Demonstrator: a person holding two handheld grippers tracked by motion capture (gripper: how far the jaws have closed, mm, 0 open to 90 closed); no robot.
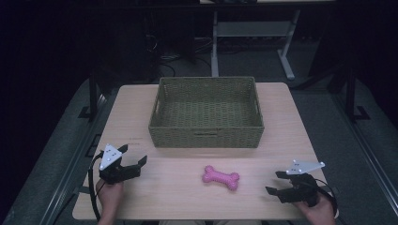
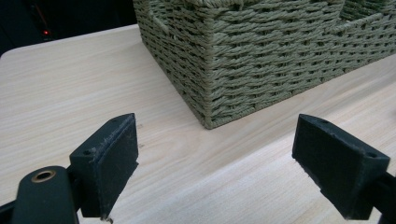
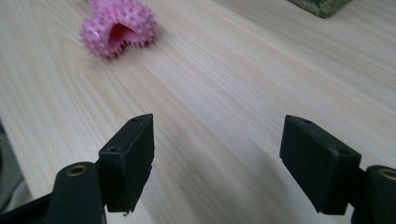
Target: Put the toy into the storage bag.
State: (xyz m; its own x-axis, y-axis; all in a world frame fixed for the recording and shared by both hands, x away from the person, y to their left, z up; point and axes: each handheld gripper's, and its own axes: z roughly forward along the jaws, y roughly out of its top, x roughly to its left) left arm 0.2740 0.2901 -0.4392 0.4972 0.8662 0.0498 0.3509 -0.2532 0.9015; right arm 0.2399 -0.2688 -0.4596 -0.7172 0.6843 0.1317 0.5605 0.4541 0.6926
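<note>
Nearest the camera, the left gripper (image 1: 133,158) and the right gripper (image 1: 275,182) rest low over the near corners of the table (image 1: 141,108), each with its jaws wide apart and nothing between them. Between the two, near the front edge, lies the pink bone toy (image 1: 221,177), well apart from both. Beyond it stands the woven basket (image 1: 206,137), at the middle of the far side.

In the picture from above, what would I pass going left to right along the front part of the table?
Left tongs → pink bone toy → right tongs. The woven basket sits farther back, behind that row.
</note>
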